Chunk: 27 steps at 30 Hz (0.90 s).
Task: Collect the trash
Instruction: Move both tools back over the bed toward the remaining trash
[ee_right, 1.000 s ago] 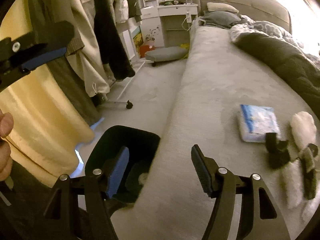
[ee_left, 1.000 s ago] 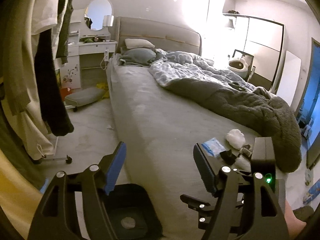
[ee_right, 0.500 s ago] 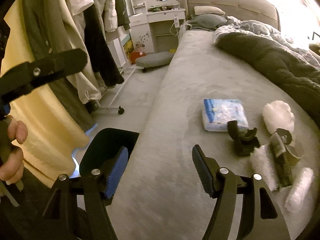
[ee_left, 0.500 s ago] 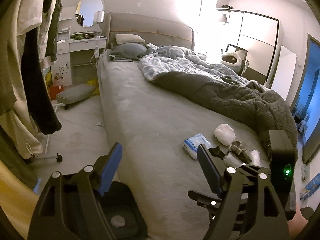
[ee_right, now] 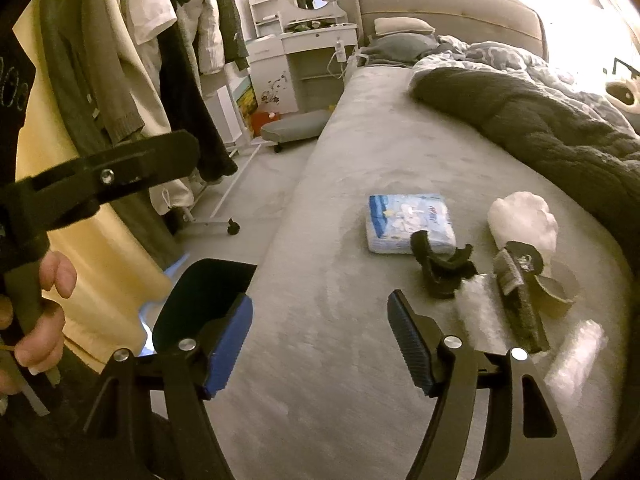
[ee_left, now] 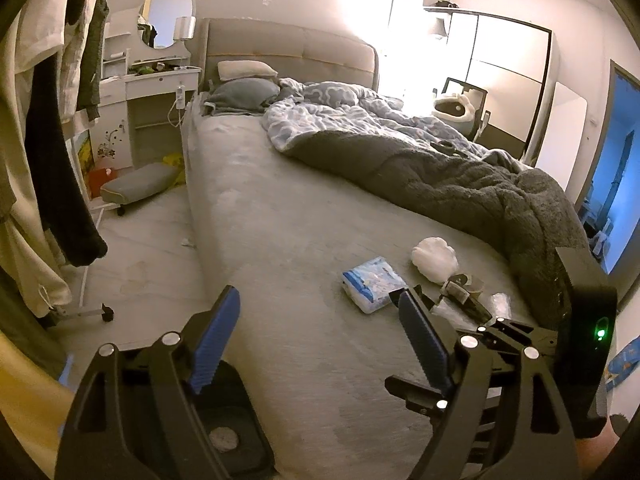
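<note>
Both grippers, left gripper (ee_left: 316,328) and right gripper (ee_right: 320,338), empty; fingers have just been spreading. Tissue pack (ee_right: 410,222) near bed (ee_right: 340,280) edge: light, soft, slippery film; pinch across short sides.

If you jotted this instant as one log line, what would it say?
left gripper: open, empty | right gripper: open, empty, jaws just widened | blue-and-white tissue pack, crumpled white wad: on grey bed | black bin: on floor

The black bin (ee_left: 224,436) is half hidden behind the left gripper (ee_left: 316,336), its contents too blurred to tell.
</note>
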{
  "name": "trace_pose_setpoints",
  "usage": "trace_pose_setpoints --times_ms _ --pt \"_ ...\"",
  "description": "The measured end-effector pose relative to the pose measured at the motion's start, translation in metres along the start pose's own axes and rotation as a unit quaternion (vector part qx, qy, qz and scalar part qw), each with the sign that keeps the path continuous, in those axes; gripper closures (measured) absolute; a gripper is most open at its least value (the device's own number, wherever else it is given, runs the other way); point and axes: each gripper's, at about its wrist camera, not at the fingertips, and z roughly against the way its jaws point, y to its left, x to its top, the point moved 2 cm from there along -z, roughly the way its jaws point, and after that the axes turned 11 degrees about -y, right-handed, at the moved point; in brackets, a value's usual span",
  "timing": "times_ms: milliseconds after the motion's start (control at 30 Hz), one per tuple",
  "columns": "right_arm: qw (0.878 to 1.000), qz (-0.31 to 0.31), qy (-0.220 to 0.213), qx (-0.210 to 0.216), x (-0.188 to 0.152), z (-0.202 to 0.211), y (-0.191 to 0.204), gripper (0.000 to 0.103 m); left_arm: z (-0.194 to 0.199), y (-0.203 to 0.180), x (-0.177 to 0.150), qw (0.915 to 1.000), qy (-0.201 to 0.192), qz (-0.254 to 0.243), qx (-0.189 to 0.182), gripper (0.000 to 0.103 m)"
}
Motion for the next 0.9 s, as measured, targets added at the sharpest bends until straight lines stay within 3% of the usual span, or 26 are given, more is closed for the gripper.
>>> trace_pose_setpoints --times_ms 300,500,900 --pt "0.999 0.020 -0.021 -0.033 0.002 0.027 -0.029 0.026 -0.015 -0.012 -0.008 0.9983 0.015 -0.052 -0.023 0.010" --pt "0.997 0.025 -0.035 -0.062 0.001 0.049 -0.060 0.020 -0.032 -0.021 -0.017 0.9948 0.029 -0.090 -0.037 0.009" --pt "0.995 0.057 -0.038 -0.076 -0.012 0.070 -0.092 0.013 -0.070 -0.039 -0.025 0.9866 0.044 -0.136 -0.079 0.008"
